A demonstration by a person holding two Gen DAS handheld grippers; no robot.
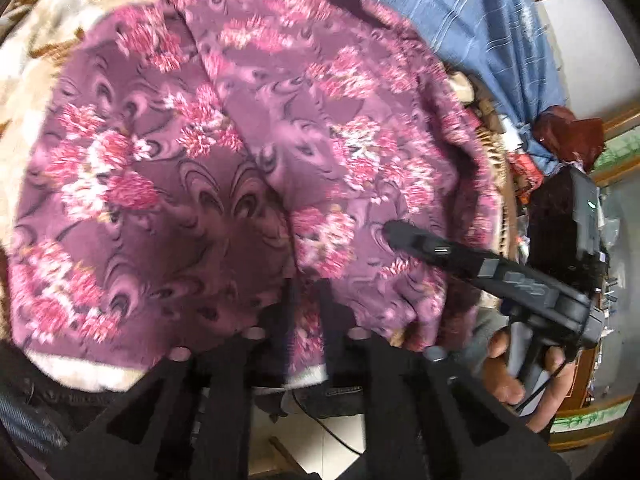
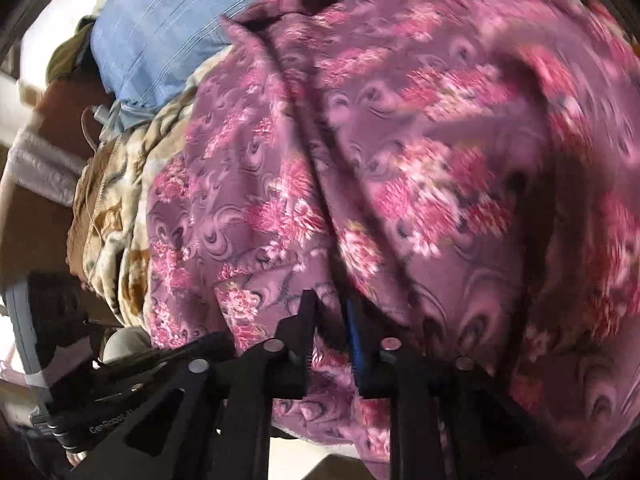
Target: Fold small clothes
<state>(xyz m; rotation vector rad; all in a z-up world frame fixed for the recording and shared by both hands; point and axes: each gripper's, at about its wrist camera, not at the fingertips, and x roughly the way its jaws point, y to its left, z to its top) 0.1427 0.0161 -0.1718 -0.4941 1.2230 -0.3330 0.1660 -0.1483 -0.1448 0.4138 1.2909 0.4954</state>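
Where it bunches, purple floral garment (image 1: 224, 152).

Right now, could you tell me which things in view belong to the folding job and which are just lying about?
Part of the job:
- purple floral fleece garment, spread on the bed
- left gripper, fabric between its fingers
- right gripper, fabric between its fingers

Just lying about:
- beige and brown blanket underneath
- blue striped pillow
- dark red cloth
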